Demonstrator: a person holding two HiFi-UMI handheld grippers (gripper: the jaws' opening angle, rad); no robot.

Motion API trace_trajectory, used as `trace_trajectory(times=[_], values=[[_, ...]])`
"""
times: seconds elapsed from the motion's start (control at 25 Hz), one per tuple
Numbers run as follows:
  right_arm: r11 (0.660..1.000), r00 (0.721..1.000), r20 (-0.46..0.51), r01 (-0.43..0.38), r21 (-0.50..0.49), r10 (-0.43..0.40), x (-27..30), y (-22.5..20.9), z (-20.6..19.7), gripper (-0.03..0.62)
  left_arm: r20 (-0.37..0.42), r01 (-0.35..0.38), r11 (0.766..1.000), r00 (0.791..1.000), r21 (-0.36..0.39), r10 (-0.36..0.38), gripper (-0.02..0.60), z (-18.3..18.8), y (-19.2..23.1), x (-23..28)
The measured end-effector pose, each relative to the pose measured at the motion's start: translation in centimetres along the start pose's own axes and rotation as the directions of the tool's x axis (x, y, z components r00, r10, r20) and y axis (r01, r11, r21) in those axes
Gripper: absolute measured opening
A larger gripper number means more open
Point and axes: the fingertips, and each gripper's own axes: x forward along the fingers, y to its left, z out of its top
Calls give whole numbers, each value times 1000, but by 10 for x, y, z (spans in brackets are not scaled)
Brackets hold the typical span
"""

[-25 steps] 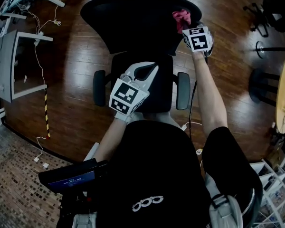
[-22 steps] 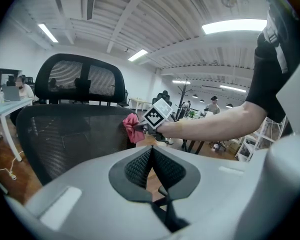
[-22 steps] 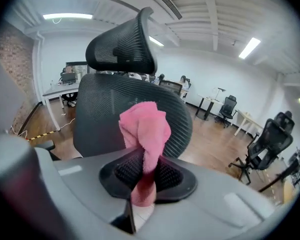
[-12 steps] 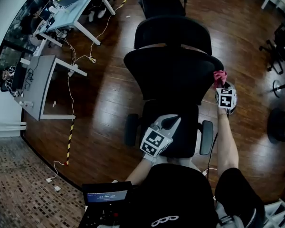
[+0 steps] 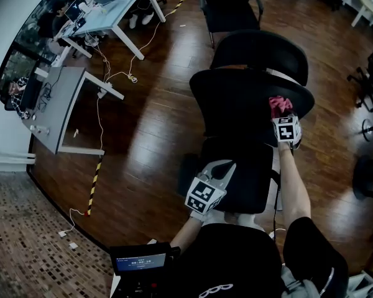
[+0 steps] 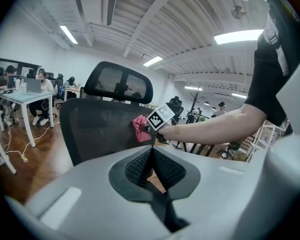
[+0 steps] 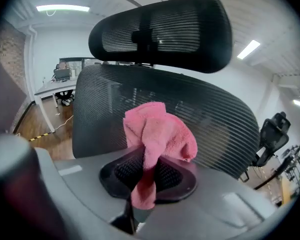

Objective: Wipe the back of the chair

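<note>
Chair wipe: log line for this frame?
right gripper shut on pink cloth | cloth at chair backrest | left gripper shut, empty

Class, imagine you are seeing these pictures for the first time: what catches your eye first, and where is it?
The bright pink cloth stands out, pinched in the right gripper against the black mesh chair back, just below the headrest. The left gripper is held shut and empty, nearer the person, above the seat.

Chair back and cloth
You see the black mesh chair back standing upright; the bunched pink cloth lies against it near its upper edge.
</note>
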Motion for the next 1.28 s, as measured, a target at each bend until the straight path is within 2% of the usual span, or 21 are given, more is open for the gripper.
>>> trace_trajectory(times=[0.4, 0.84, 1.08, 1.28], values=[[990, 993, 24, -114, -88, 117, 43, 128, 59, 40, 7, -87, 995, 996, -55, 87, -9, -22, 68, -64], [943, 961, 5, -271, -195, 277, 74, 258, 104, 40, 21, -103, 991, 994, -85, 106, -9, -26, 102, -97], [904, 933, -3, -350, -245, 360, 84, 307, 114, 40, 17, -131, 985, 991, -108, 134, -9, -37, 116, -112], [903, 925, -12, -374, -213, 380, 90, 319, 109, 40, 16, -159, 980, 987, -118, 162, -9, -41, 131, -118]])
